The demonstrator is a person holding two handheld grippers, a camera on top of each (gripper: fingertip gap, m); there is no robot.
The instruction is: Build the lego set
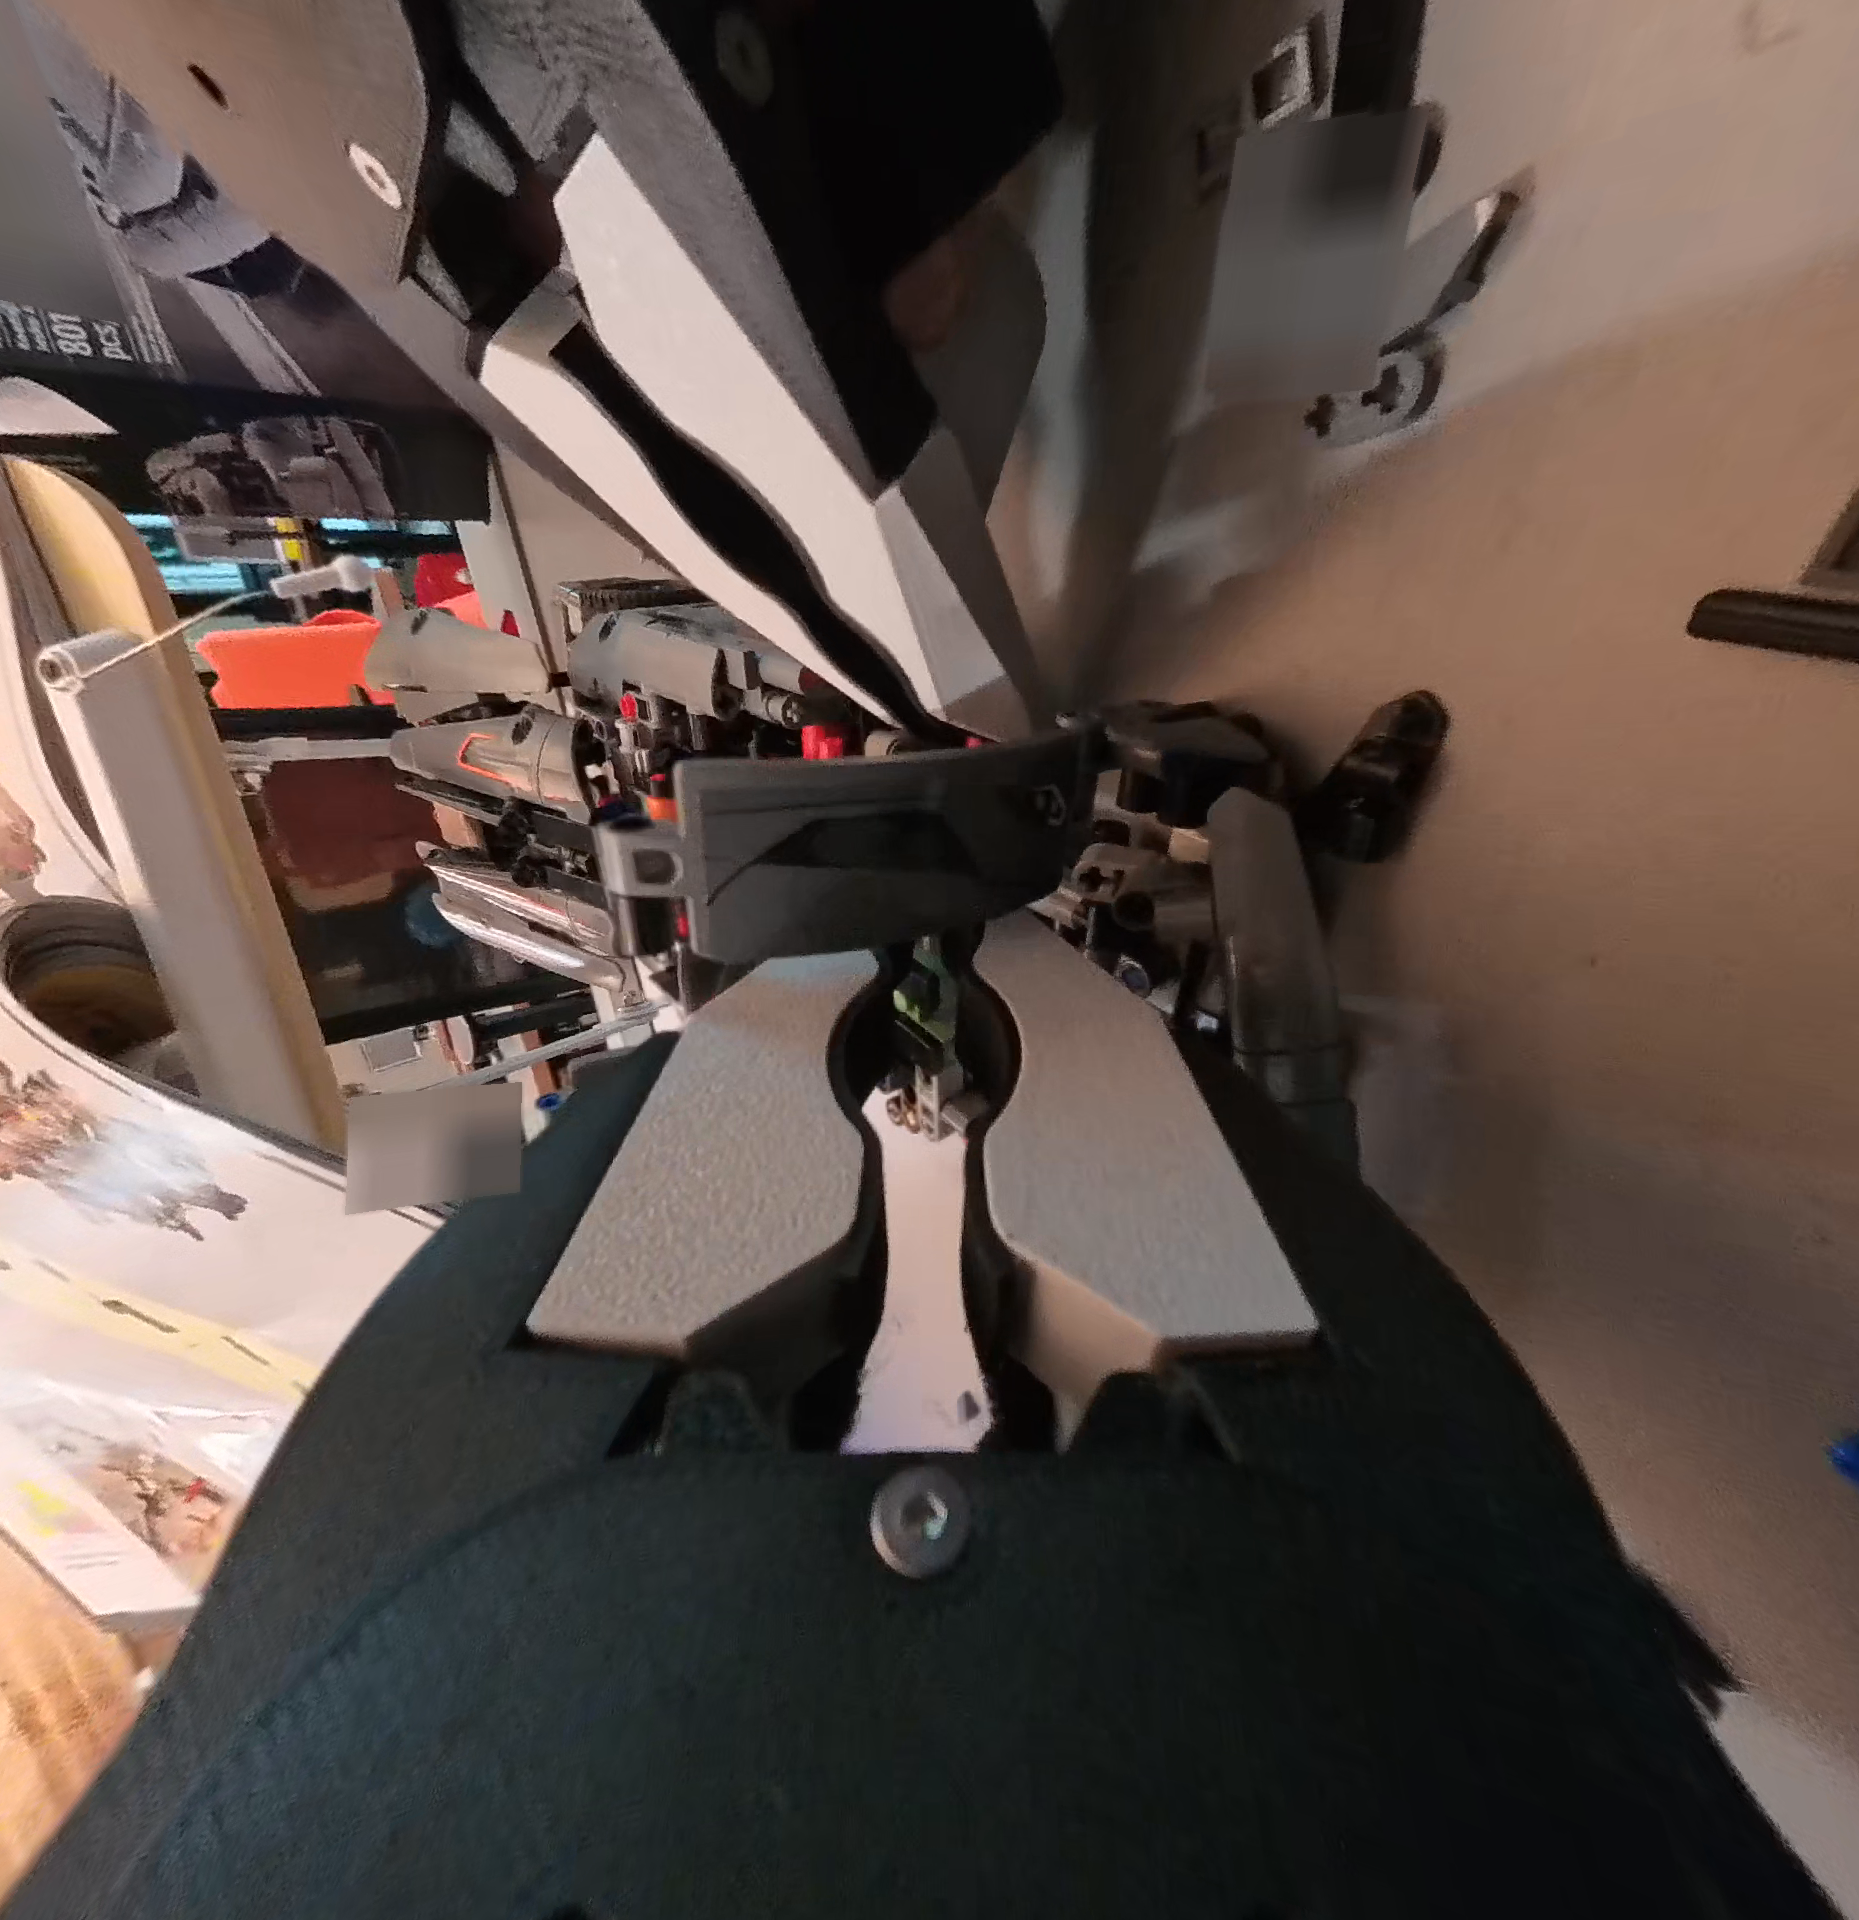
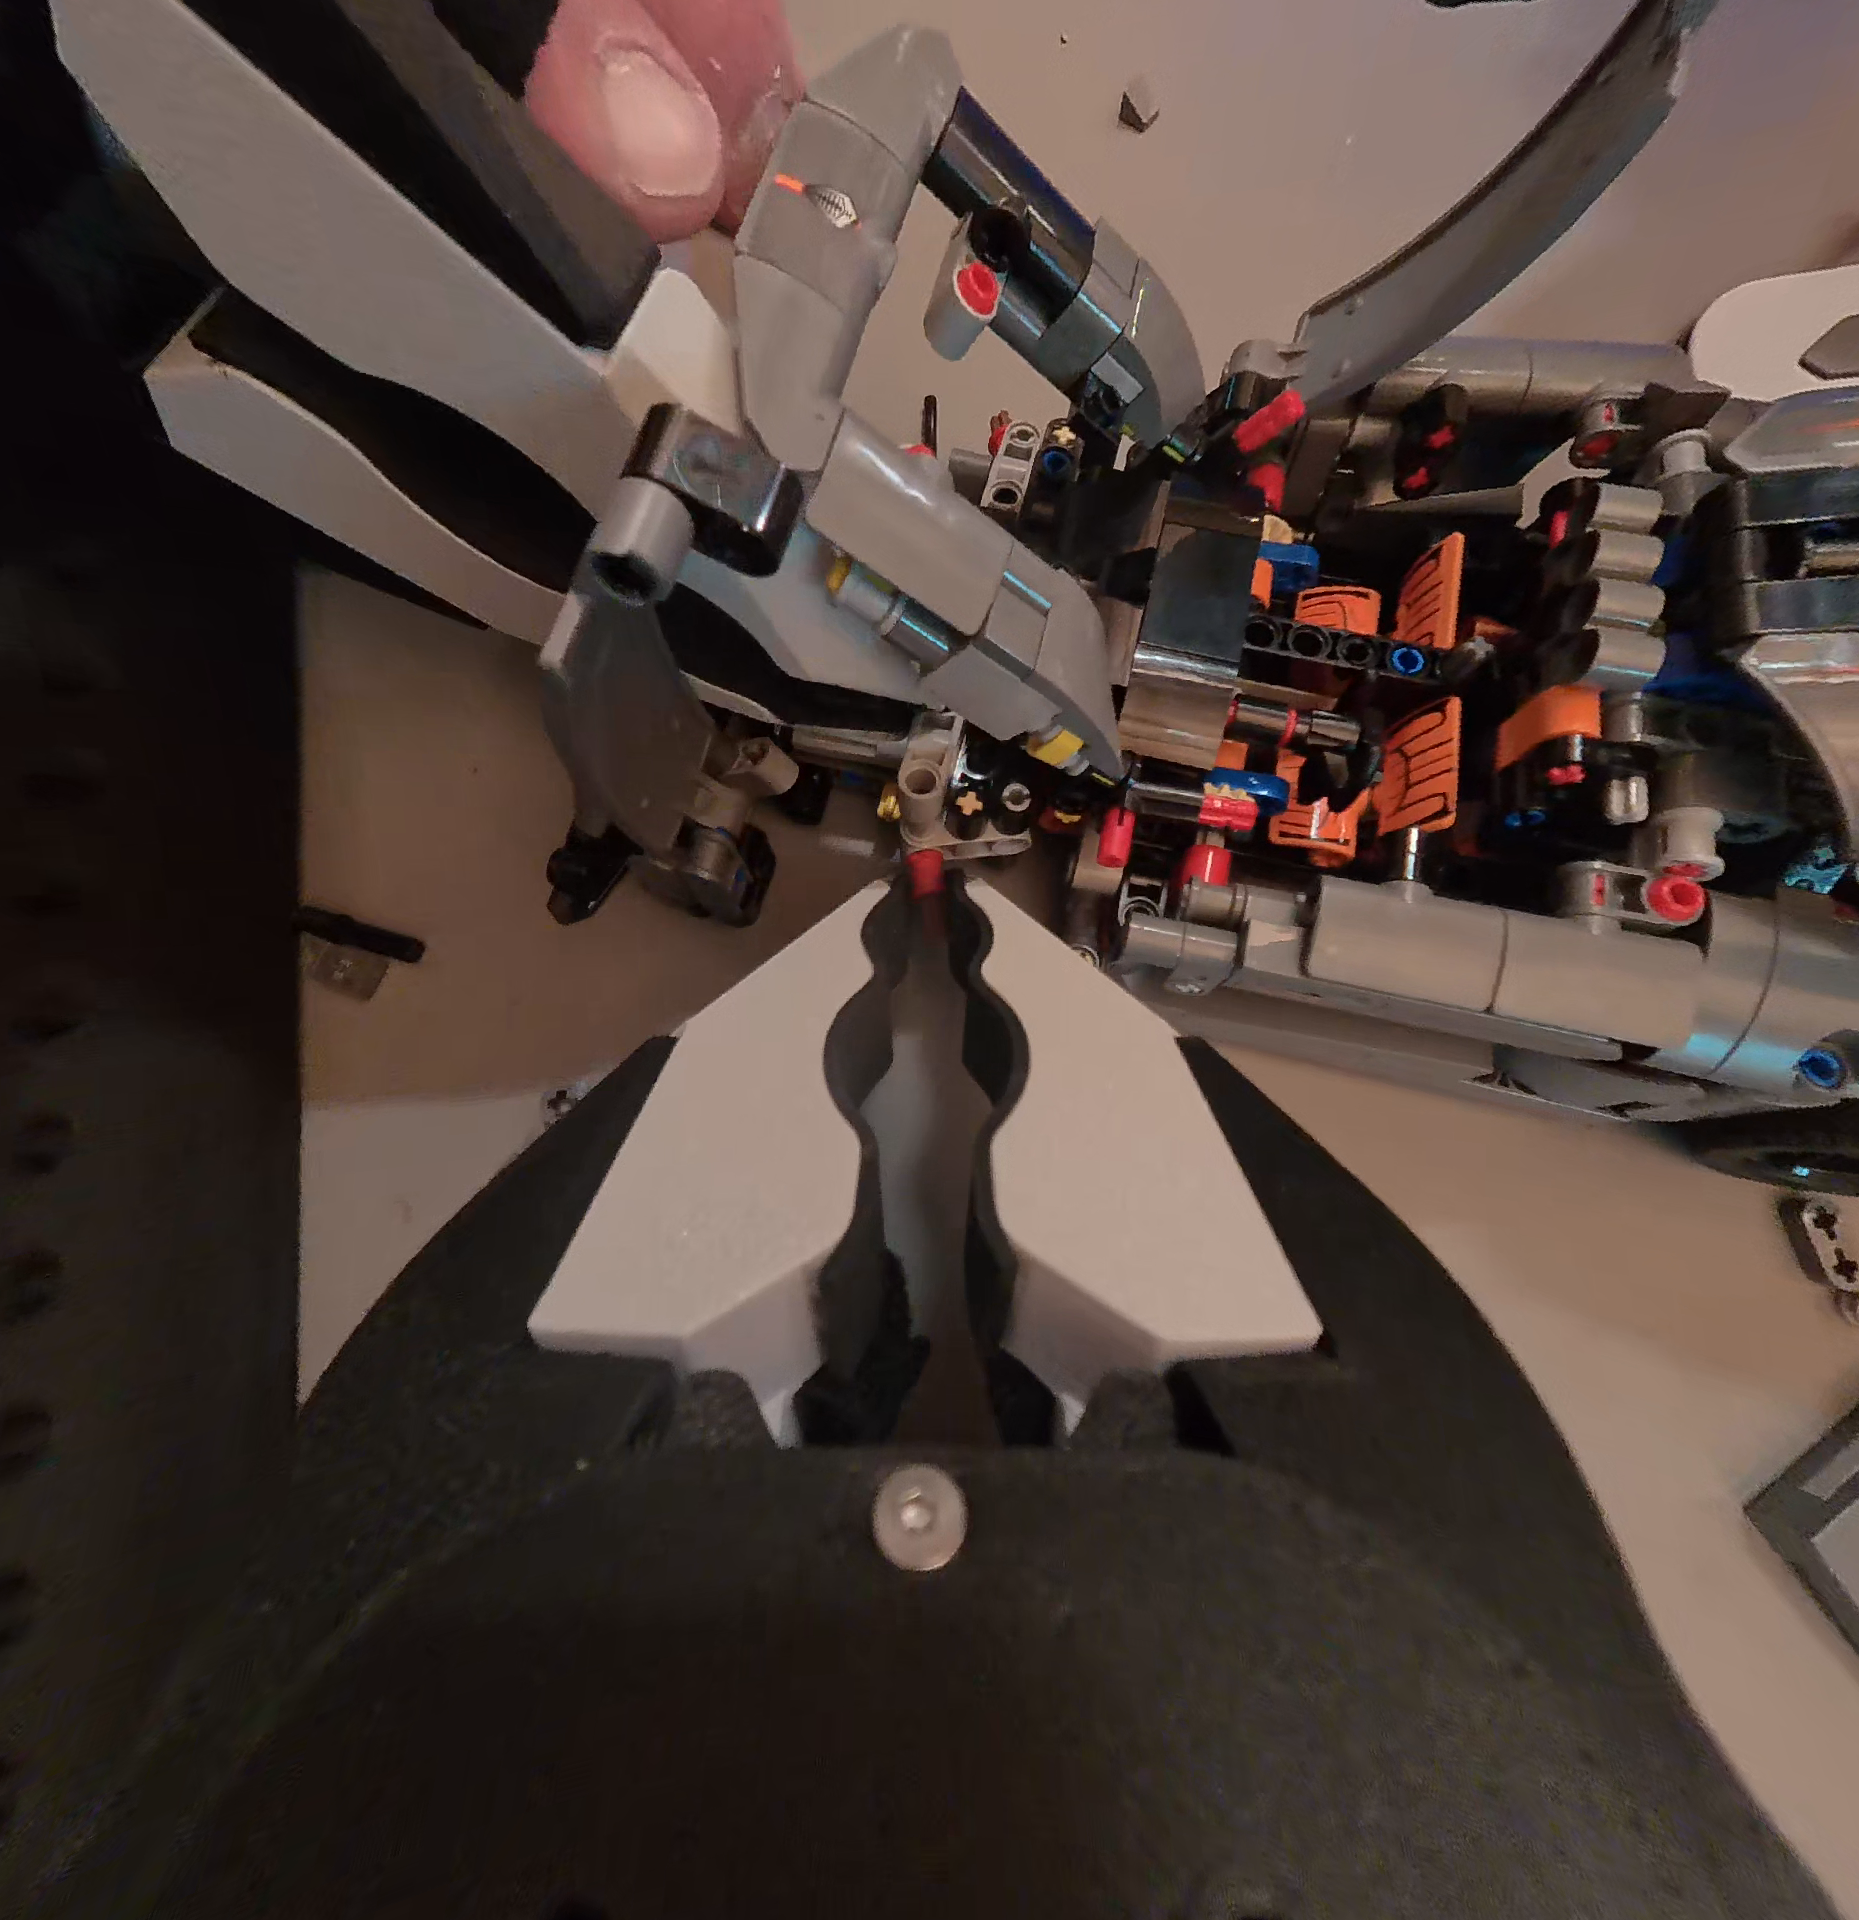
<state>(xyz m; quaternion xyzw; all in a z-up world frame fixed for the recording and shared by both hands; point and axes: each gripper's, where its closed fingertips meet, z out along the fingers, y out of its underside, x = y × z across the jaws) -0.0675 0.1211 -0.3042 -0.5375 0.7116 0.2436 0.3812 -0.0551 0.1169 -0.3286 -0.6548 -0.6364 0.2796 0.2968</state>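
On the white table (image 2: 437, 727), the lego car (image 2: 1424, 675) is looking mostly built; my right gripper (image 2: 923, 894) is pinching a red pin (image 2: 923, 871) at its front, my left gripper (image 1: 930, 961) is clamping the car's grey panel (image 1: 863, 842); loose pieces (image 2: 1839, 1262) are remaining.

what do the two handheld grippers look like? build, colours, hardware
Both match. The left gripper and right gripper each have two pale grey wedge fingers with black wavy inner pads, set in a textured black body with one silver hex screw on the centreline. No cables or markings show. A bare thumb shows; no sleeve is in view.
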